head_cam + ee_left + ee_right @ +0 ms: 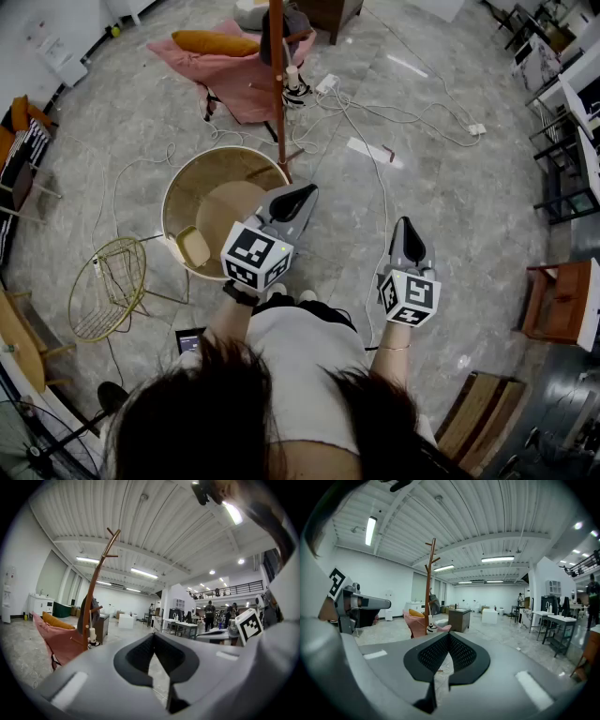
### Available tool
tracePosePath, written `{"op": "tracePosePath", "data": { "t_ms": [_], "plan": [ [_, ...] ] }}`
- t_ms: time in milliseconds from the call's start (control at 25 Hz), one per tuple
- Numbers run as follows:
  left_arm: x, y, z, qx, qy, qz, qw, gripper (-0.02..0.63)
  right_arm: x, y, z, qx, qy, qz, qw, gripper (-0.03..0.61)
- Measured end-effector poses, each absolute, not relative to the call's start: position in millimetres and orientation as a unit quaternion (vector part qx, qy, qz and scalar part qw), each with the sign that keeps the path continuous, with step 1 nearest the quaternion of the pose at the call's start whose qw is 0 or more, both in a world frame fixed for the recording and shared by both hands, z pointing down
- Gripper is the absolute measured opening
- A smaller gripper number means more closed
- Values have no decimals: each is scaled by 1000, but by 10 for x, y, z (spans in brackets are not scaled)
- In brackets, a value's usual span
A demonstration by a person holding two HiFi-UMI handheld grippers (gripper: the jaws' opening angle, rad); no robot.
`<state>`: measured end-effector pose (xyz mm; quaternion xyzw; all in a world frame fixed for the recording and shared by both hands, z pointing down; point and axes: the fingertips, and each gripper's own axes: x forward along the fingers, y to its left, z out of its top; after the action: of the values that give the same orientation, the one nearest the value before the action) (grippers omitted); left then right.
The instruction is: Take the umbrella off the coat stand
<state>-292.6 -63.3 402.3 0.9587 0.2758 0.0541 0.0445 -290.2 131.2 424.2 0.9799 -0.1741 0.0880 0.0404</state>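
A brown wooden coat stand (277,84) rises from the floor ahead of me, and it also shows in the left gripper view (96,583) and the right gripper view (428,578). On it hangs a dark folded umbrella (85,613) with a pale handle (92,634); the umbrella is also visible from above (284,37). My left gripper (305,195) points level at the stand, well short of it, its jaws shut on nothing. To its right, my right gripper (406,225) is held a little farther back, jaws shut and empty too.
A pink armchair (225,70) with an orange cushion stands just behind the stand. A round beige tub (178,202) sits below my left gripper, with a gold wire chair (108,286) at its left. Cables (375,122) trail over the floor. A wooden stool (558,300) is at the right.
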Motion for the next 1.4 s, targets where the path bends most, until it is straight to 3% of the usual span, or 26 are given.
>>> {"op": "tracePosePath", "data": {
  "t_ms": [720, 1160, 1400],
  "plan": [
    [-2646, -243, 4004, 961, 270, 50, 31, 63, -2755, 1670, 4296, 978, -189, 87, 29, 3],
    [-1666, -151, 4161, 957, 281, 63, 39, 162, -1959, 1813, 4433, 980, -168, 101, 33, 3],
    [-1014, -119, 4171, 955, 285, 69, 32, 170, -1341, 1816, 4441, 980, -164, 105, 31, 3]
  ]
}}
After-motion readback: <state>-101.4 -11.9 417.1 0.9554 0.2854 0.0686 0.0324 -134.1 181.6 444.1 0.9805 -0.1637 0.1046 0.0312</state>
